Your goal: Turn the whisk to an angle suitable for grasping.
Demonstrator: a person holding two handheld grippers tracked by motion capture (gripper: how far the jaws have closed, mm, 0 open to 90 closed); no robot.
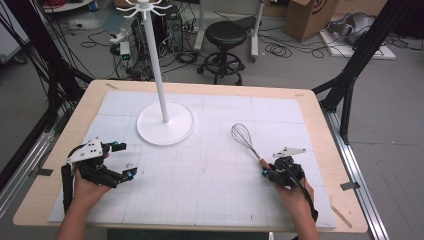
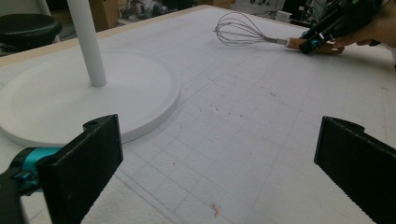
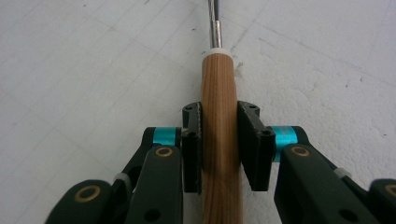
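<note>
A wire whisk (image 1: 243, 136) with a wooden handle (image 3: 219, 116) lies on the white mat at the right. My right gripper (image 1: 266, 172) is shut on that handle, both pads pressing its sides in the right gripper view. The left gripper view shows the same whisk (image 2: 243, 33) far off, held by the right gripper (image 2: 312, 43). My left gripper (image 1: 124, 159) rests at the left of the mat, jaws wide apart with nothing between them (image 2: 219, 158). A white stand (image 1: 159, 65) with a round base (image 1: 165, 131) rises behind it.
The stand's base (image 2: 140, 107) lies just ahead of my left gripper. The white gridded mat (image 1: 210, 165) covers the wooden table (image 1: 325, 145). A black stool (image 1: 226, 37), cables and a cardboard box (image 1: 307, 17) stand on the floor beyond the far edge.
</note>
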